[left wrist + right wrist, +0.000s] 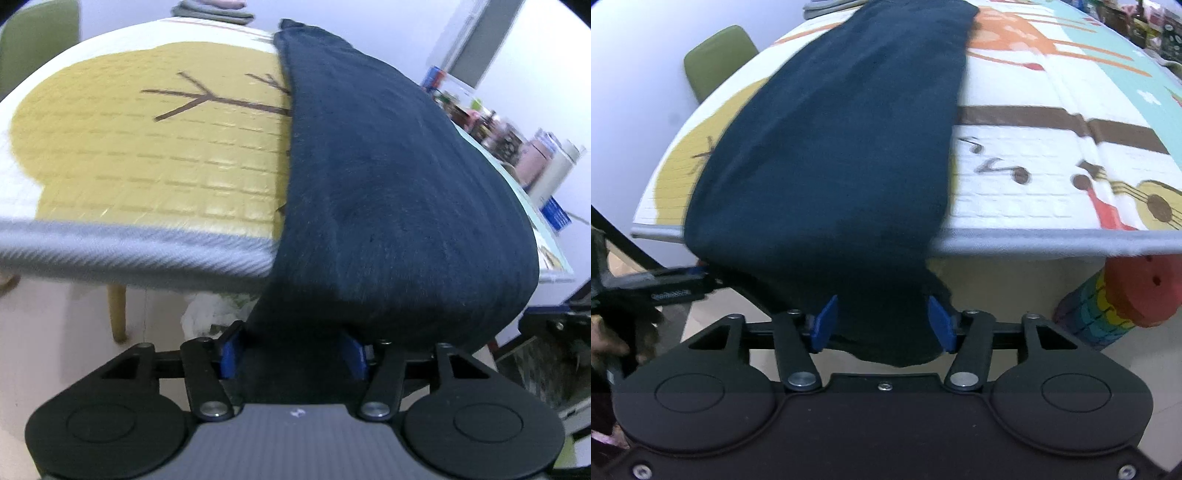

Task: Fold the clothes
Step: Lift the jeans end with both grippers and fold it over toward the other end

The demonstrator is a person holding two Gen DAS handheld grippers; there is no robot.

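Observation:
A dark navy garment (pixel 388 184) lies lengthwise on the table's play mat (pixel 147 166), and its near end hangs over the front edge. In the left wrist view that hanging end drops between the blue pads (pixel 231 350) of my left gripper (pixel 291 350), whose jaws stand wide apart. The right wrist view shows the same garment (pixel 842 147) drooping between the pads (pixel 940 325) of my right gripper (pixel 882 325), also spread wide. Both grippers sit just below the mat's grey edge (pixel 1052 240). The cloth covers the fingertips.
Folded clothes (pixel 214 11) are stacked at the table's far end, with a green chair (pixel 716 59) beside it. Bottles and boxes (pixel 498 133) crowd the right side. A rainbow-coloured roll (pixel 1108 302) stands under the table, and a hand (pixel 613 339) shows at far left.

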